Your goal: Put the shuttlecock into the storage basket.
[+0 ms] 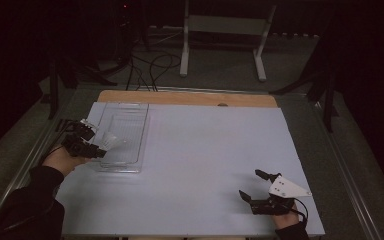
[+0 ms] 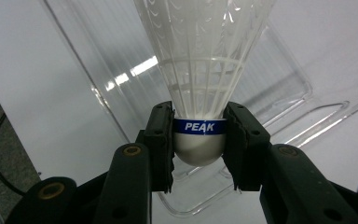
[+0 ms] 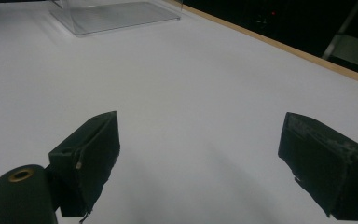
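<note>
White matte table (image 1: 205,165) carries a ribbed clear plastic tray (image 1: 125,131). Left gripper (image 2: 198,140) pinches a feathery white shuttlecock (image 2: 200,70) by its rounded cork, blue band reading "PEAK". Right gripper (image 3: 200,163) gapes wide, holding nothing.

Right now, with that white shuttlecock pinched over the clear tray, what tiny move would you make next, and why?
Probably lower it a little into the clear tray, then let go. The left gripper is shut on the shuttlecock at its cork base, feathers pointing away, with the tray directly beyond it. The right gripper rests open, apart on the white table, so it seems uninvolved.
</note>
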Demonstrator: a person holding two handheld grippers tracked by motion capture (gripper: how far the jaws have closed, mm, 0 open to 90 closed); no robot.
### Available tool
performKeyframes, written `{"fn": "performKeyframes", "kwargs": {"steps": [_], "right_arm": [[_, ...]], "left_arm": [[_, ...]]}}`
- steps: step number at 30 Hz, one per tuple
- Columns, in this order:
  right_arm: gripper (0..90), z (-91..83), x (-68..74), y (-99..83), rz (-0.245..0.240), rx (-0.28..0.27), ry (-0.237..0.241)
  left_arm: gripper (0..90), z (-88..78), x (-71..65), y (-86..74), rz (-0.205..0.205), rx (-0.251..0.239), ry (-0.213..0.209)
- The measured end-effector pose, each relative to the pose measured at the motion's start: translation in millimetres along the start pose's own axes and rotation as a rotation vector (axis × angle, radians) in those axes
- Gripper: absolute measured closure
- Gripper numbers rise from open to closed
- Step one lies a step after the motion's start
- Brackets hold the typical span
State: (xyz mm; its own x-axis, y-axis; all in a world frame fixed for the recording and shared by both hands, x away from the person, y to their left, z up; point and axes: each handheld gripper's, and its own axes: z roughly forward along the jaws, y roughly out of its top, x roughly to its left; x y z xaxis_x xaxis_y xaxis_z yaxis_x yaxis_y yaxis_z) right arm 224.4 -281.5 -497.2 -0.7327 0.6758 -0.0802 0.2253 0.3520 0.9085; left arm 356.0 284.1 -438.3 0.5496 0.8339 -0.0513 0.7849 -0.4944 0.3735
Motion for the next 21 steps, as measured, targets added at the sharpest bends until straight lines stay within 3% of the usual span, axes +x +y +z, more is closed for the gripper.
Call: {"fn": "performKeyframes", "kwargs": {"steps": [7,21], "right_arm": [[12.6,0.0,0.1,0.1,-0.003,0.0,0.0],[12.5,-0.8,0.1,0.4,-0.006,0.001,0.0]], "left_arm": [[65.4,2.6,-1.4,4.0,0.022,0.048,0.017],[64.8,2.9,-3.1,7.7,0.022,0.075,0.023]]}}
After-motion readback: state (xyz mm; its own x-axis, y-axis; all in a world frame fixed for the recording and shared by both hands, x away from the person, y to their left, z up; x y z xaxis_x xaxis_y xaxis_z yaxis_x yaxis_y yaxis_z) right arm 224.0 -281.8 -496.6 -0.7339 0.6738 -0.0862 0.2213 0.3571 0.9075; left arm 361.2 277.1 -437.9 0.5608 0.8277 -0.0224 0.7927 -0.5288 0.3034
